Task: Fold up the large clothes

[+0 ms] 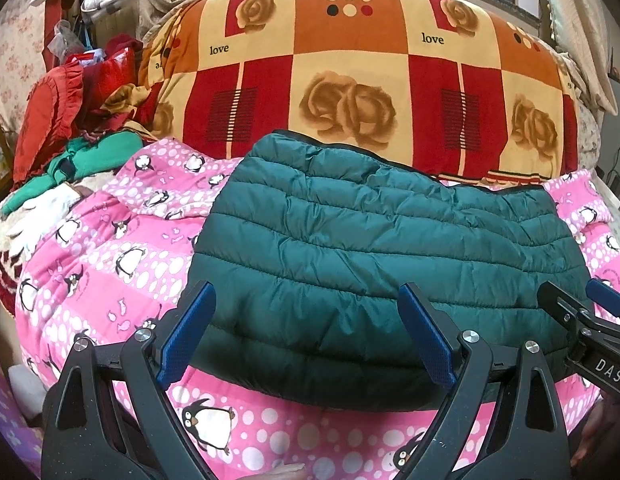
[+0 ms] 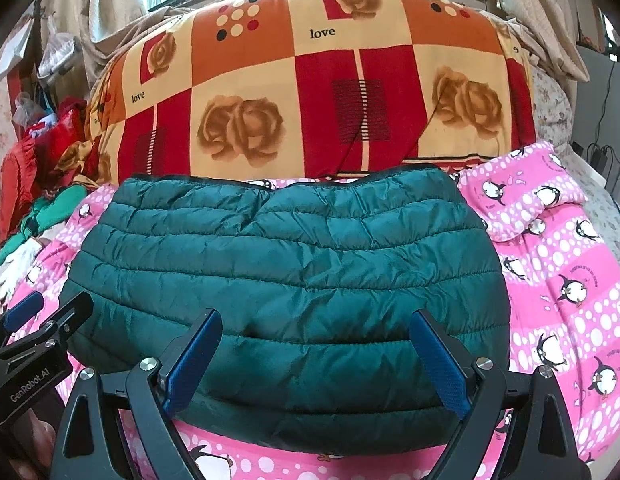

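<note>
- Left gripper (image 1: pixel 305 332): jaws wide apart, nothing held, hovering over the near-left edge of the jacket.
- Right gripper (image 2: pixel 316 356): jaws wide apart too, empty, over the near edge toward the right; the two tools sit close side by side.
- Teal quilted puffer jacket (image 1: pixel 370 248): lies on the pink penguin blanket (image 1: pixel 109 264), already looks folded into a compact bundle, far edge near the rose-print quilt (image 1: pixel 350 60).
- Handling, my guess: light, soft, squashy; shiny shell likely slippery, filling springs back.
- Grip: pinch a near corner or stitched seam, bite deep through all layers.
- Green and red clothes (image 1: pixel 93 152) piled far left.
</note>
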Demonstrator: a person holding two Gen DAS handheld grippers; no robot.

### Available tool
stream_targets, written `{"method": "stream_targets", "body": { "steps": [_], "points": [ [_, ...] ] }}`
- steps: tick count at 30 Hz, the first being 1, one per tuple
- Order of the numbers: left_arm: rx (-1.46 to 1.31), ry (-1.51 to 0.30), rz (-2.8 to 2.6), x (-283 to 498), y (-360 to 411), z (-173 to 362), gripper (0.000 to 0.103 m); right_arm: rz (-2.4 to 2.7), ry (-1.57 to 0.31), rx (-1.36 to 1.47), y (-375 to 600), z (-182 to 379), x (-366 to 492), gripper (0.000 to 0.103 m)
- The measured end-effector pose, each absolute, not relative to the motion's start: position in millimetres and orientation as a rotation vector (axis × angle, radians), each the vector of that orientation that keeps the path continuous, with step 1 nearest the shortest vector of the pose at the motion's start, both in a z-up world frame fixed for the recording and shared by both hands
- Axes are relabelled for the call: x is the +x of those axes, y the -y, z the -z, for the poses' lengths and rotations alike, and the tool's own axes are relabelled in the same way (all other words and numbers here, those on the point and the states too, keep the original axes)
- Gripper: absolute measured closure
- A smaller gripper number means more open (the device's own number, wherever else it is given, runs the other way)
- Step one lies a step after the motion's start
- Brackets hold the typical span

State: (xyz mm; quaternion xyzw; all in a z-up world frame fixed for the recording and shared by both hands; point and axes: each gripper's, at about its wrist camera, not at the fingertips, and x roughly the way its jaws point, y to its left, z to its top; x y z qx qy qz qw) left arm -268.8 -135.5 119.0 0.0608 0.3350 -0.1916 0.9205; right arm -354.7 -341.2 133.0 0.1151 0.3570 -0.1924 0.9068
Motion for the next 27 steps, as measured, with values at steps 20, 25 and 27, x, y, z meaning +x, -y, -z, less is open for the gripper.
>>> {"method": "stream_targets", "body": {
  "steps": [20, 25, 27],
  "points": [
    [0.137, -0.701, 0.399, -265.9, 140.6, -112.9, 0.011, 0.398, -0.751, 0.238, 341.6, -128.6, -349.4, 0.01],
    [0.145, -0.705, 0.404, -264.0, 143.1, -109.8, 0.011, 0.399, -0.756, 0.239, 342.9, -126.5, -347.5, 0.01],
    [0.147, -0.707, 0.404, -263.8, 143.0, -109.1, 0.011, 0.401, -0.757, 0.238, 342.7, -126.3, -347.2, 0.01]
  ]
}}
